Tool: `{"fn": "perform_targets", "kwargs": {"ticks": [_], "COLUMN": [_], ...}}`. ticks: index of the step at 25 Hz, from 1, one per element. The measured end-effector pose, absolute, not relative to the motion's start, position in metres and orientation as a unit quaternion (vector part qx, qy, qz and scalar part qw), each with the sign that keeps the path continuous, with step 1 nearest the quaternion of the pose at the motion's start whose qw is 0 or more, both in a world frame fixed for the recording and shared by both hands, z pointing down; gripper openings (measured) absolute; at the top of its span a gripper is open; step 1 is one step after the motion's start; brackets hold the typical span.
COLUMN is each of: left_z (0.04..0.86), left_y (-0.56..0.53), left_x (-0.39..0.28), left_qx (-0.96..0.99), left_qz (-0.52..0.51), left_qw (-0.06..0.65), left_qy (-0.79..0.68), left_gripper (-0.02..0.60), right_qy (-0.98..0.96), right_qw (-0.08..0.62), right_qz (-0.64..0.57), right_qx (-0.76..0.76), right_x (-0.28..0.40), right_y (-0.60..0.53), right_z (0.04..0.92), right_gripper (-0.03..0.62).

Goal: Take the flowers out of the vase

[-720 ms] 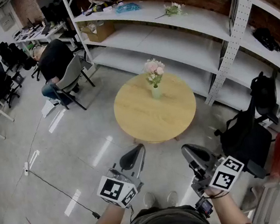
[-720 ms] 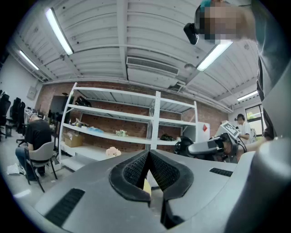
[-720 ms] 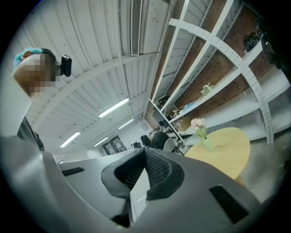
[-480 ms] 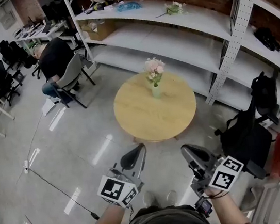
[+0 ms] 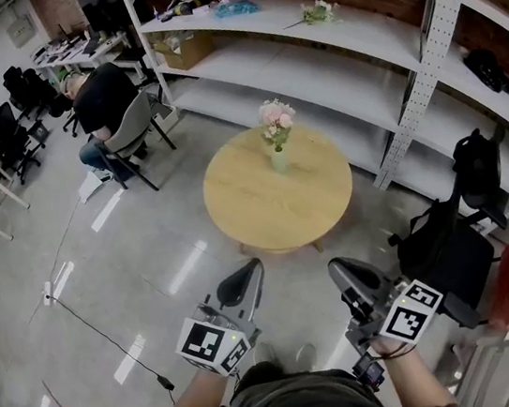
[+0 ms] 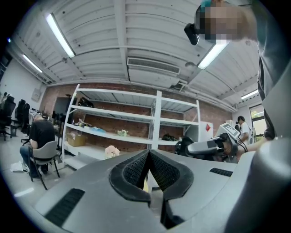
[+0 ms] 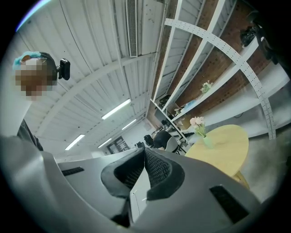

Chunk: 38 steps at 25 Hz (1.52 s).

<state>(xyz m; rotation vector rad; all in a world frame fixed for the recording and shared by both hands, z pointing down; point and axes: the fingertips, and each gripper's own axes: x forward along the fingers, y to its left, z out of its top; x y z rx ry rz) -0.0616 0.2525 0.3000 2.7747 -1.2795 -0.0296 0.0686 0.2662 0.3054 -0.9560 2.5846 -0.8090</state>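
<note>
One bunch of pale pink flowers [image 5: 277, 117] stands upright in a small light green vase [image 5: 278, 160]. The vase rests on a round wooden counter [image 5: 265, 213], close to the counter's far edge, on the side toward the shelving [image 5: 328, 63]. Nothing touches the flowers or the vase.

Both tools are held low and near the person's body, well apart from the counter, with bare grey floor [image 5: 149, 261] between them and it. The left tool [image 5: 248, 271] has its jaws pressed together at the tips, and nothing is caught between the pads. The right tool [image 5: 338, 269] is closed in the same way, tips meeting and empty. Each points roughly toward the counter. In the right gripper view the flowers and vase show small, off to the right of the closed jaws.

Beyond the counter, the white shelving runs along a brick wall, and a second small bunch of blooms [image 5: 315, 15] lies on an upper shelf. To the left, a person in dark clothes [image 5: 106, 95] sits hunched on a grey chair [image 5: 133, 131]. A black backpack [image 5: 446, 250] sits on the floor to the right of the counter.
</note>
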Motion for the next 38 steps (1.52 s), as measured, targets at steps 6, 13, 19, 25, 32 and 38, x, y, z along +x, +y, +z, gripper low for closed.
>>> {"fn": "perform_targets", "kwargs": {"ticks": [6,13,19,25,32,38], "left_z": [0.301,0.308,0.310,0.315,0.321,0.324], "left_y": [0.252,0.232,0.198,0.143,0.079,0.034], "left_x": [-0.049,-0.042,-0.051,-0.067,-0.092,-0.111], "left_qx": [0.906,0.909,0.913,0.919,0.926,0.931], "left_qz": [-0.010,-0.009,-0.013,-0.012,-0.009,-0.007], "left_qw": [0.043,0.046,0.052,0.057,0.063,0.069], "left_qy": [-0.421,-0.414,-0.404,-0.390,-0.373,-0.358], "left_gripper": [0.011,0.011,0.011,0.011,0.011,0.011], "right_qy": [0.891,0.888,0.884,0.877,0.867,0.857], "right_qw": [0.134,0.133,0.132,0.133,0.132,0.134], "right_qz": [-0.279,-0.284,-0.283,-0.285,-0.291,-0.295], "right_qx": [-0.333,-0.336,-0.348,-0.363,-0.381,-0.401], "right_x": [0.085,0.090,0.081,0.062,0.036,0.018], "right_y": [0.264,0.246,0.216,0.164,0.106,0.063], "right_z": [0.308,0.315,0.317,0.323,0.331,0.333], "right_gripper": [0.015,0.015,0.015,0.015,0.015,0.015]}}
